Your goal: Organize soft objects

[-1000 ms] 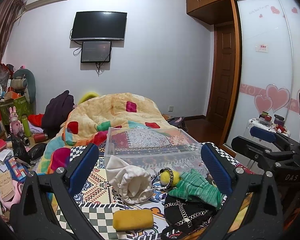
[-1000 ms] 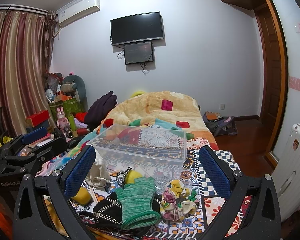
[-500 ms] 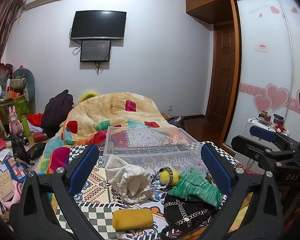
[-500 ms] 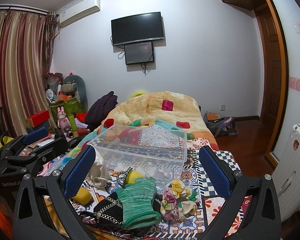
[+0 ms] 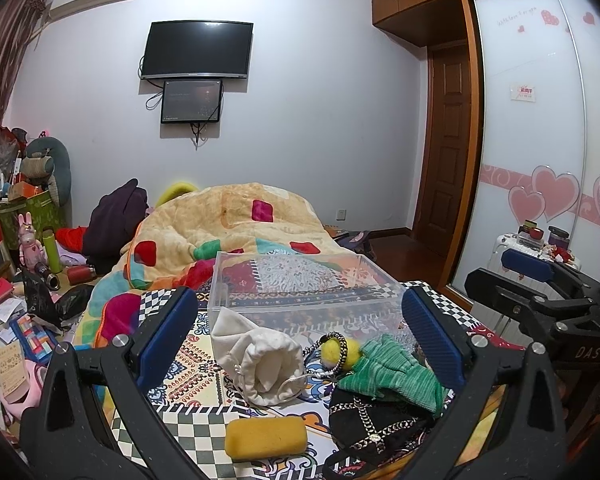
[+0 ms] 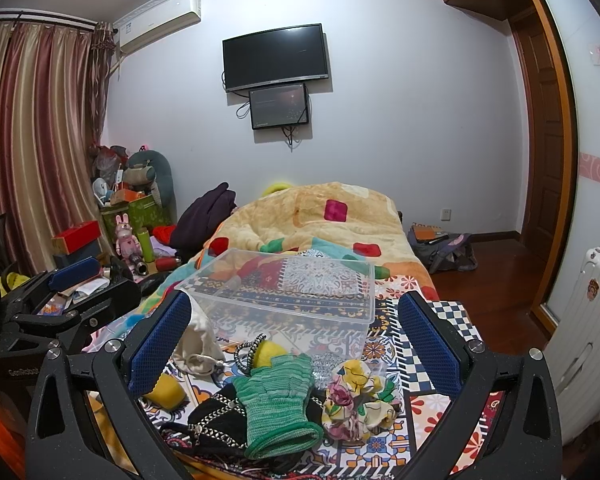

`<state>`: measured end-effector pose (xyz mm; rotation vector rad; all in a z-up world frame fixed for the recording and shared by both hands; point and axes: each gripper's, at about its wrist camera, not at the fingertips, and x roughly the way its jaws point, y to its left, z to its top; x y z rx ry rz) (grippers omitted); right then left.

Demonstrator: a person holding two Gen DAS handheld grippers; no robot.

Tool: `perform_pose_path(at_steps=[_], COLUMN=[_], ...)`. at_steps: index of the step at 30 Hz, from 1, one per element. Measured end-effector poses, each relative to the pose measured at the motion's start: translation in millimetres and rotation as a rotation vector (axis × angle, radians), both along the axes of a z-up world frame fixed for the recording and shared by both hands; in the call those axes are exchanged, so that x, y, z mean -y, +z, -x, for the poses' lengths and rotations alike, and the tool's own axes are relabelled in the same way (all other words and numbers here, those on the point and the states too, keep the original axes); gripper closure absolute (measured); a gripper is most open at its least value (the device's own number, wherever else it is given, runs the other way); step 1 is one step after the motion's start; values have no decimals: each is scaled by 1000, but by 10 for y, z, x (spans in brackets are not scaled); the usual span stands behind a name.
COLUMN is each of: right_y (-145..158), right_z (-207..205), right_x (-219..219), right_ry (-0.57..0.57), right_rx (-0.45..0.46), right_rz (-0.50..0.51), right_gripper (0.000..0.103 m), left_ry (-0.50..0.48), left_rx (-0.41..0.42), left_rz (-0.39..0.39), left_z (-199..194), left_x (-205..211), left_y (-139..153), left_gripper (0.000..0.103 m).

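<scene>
Currently, both grippers are released and hold nothing.
Left gripper [image 5: 300, 336]: jaws spread wide, above the near edge of the patterned cloth [image 5: 196, 360].
Right gripper [image 6: 296, 340]: jaws spread wide; it also shows at 3 o'clock in the left wrist view.
Clear plastic bin [image 5: 300, 284]: at 12 o'clock from the pile, on the bed.
White drawstring pouch [image 5: 264, 360]: just in front of the bin's near-left corner.
Yellow sponge [image 5: 266, 436]: at 6 o'clock from the pouch, lying apart.
Green knit glove [image 6: 278, 404]: draped over the black chain-trimmed item [image 6: 216, 420].
Yellow felt ball [image 5: 338, 350]: between pouch and glove, with a striped cord [image 5: 342, 350] looped around it.
Floral scrunchie [image 6: 360, 398]: at 3 o'clock from the glove, touching it.
</scene>
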<state>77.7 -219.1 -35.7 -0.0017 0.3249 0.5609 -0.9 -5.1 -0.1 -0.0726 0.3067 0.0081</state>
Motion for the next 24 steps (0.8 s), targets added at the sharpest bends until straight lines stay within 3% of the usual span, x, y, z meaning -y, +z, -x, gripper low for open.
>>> perform_pose_path(at_steps=[24], right_y=[3], right_z=[6], right_x=[-8], right_ry=[-2], right_rx=[3], right_rz=[4], right_gripper=[0], left_ry=[3], left_rx=[-11], left_rz=[1], left_z=[-39], left_x=[-17], left_y=[-32], left_gripper=[0])
